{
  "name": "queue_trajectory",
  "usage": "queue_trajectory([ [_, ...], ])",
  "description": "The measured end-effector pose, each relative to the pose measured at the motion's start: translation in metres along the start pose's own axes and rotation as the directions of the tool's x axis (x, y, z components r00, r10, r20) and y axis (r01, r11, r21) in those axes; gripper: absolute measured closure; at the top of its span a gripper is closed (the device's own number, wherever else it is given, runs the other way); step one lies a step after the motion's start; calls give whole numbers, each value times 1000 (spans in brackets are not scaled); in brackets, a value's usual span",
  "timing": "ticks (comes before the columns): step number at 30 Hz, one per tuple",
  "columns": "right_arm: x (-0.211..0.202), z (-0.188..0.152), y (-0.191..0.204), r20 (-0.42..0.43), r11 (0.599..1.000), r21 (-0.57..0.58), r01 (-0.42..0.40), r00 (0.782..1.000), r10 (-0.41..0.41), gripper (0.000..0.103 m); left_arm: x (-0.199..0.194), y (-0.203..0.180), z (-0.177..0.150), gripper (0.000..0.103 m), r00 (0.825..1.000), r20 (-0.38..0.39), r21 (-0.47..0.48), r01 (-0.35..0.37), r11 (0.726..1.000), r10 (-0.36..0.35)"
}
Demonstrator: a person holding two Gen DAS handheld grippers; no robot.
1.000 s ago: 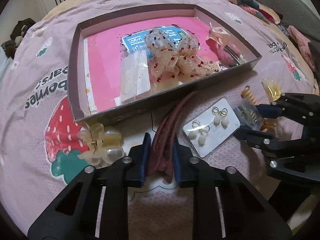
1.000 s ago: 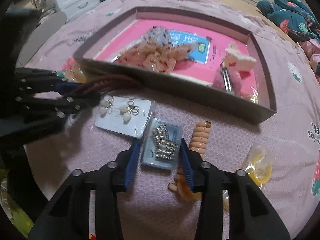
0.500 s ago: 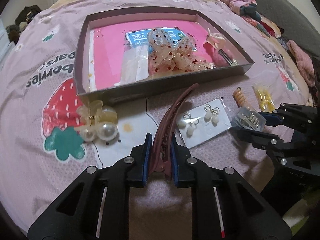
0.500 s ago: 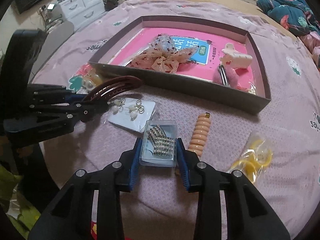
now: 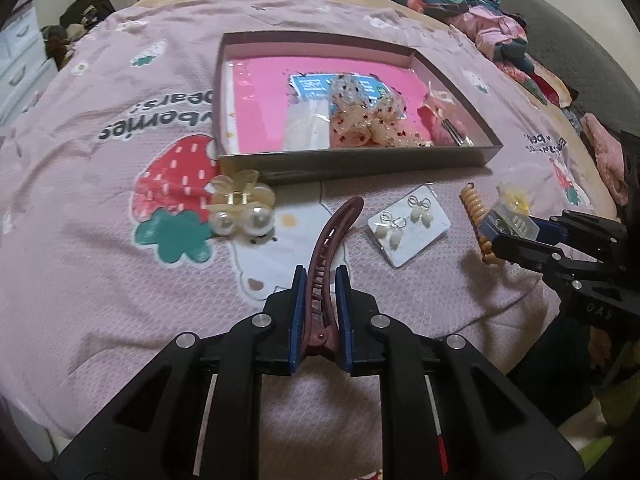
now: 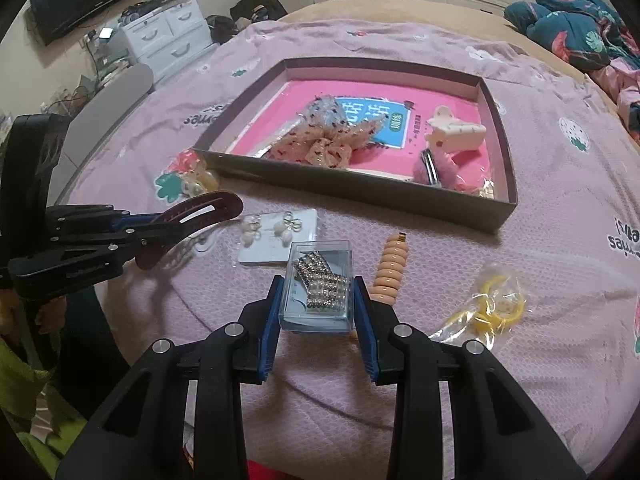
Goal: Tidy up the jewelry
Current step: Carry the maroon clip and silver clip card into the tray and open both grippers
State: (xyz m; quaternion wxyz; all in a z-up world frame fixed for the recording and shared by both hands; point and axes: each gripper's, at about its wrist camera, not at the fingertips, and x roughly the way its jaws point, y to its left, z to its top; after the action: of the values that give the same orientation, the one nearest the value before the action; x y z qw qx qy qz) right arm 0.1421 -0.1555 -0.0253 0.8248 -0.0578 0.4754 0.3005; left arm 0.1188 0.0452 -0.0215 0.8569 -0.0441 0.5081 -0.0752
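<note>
Bed, pink strawberry blanket. My left tool (image 5: pixel 320 312) clamped on maroon hair clip (image 5: pixel 332 248), right tool (image 6: pixel 318 312) clamped on clear rhinestone box (image 6: pixel 320 288), both lifted short of tray (image 6: pixel 496 216). Bow (image 6: pixel 320 140), white claw clip (image 6: pixel 456 136) already in tray. Left outside: earring card (image 5: pixel 408 224), pearl clip (image 5: pixel 240 208), coil tie (image 6: pixel 390 272), yellow bag (image 6: pixel 488 308).

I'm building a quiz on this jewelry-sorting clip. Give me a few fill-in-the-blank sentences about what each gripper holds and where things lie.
1. The left gripper is shut on a dark red ____.
2. The right gripper is shut on a clear ____ of rhinestone pieces.
3. The dotted bow lies inside the ____.
4. The earring card holds ____ earrings.

Missing words: hair clip; box; tray; two
</note>
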Motion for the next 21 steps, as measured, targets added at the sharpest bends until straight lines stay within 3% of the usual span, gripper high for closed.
queue_trajectory([
  [21,-19,20,42,52,993,-86,-83,995,88,71,-56,10,5,95,993,111,-58,-30,998,36],
])
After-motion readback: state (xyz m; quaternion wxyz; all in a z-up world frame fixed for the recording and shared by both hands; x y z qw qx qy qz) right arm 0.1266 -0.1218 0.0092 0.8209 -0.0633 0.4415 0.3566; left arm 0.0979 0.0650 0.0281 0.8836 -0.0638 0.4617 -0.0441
